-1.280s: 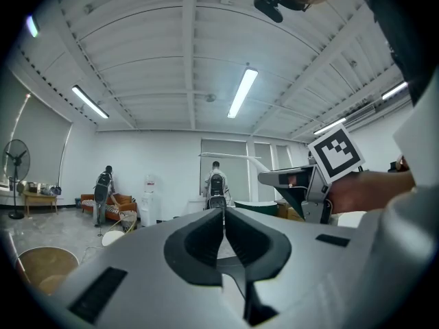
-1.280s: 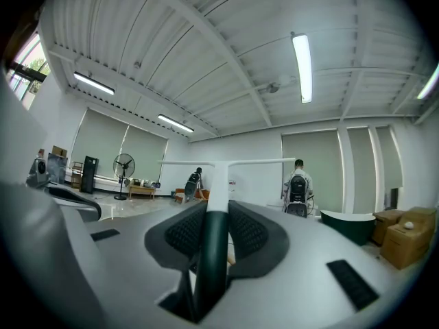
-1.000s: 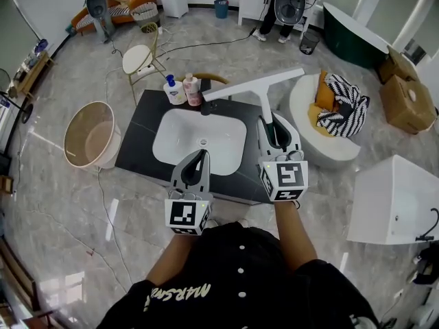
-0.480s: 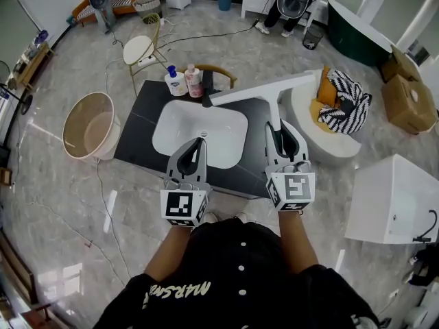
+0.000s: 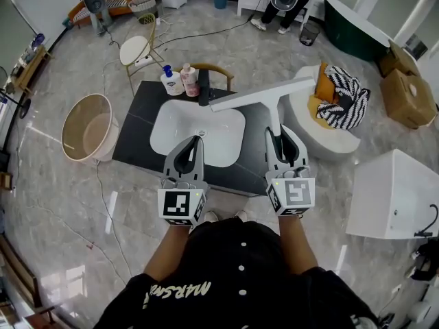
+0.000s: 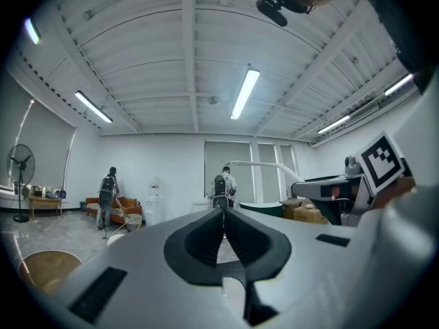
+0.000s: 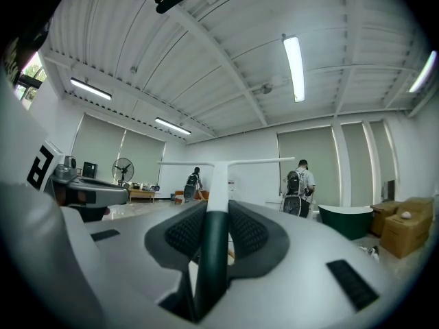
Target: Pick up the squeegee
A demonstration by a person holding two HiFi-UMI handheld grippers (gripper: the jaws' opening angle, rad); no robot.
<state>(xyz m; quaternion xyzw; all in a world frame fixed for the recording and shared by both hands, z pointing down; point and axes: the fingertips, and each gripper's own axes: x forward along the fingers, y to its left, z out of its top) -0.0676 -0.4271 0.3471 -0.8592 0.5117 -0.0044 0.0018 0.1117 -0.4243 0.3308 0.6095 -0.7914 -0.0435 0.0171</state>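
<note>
right gripper [image 7: 215,214]: clamped on the squeegee [image 7: 214,184]. both pads press its dark green handle, so the jaws stand part-way apart around it.
why this grip: the handle runs straight along the jaws, stem pointing away from me. i judge that keeps the blade level and stops it from swinging.
squeegee place: it sticks out ahead of the right gripper, white stem first, then the long white blade set crosswise at the far end.
blade over: from the head view the blade lies above the far right part of the counter [image 5: 140,125], beyond the sink [image 5: 171,132].
contact: the blade's left end sits near the black tap [image 5: 204,96]. from above i can't tell if it touches, but it looks lifted off.
left gripper [image 5: 197,141]: jaws together, nothing between them. it is held level over the sink's near edge, well apart from the squeegee, kept out of the way i think.
beyond: two bottles [image 5: 180,81] stand at the counter's far edge, just left of the tap.
task: the pickup looks done to me.
</note>
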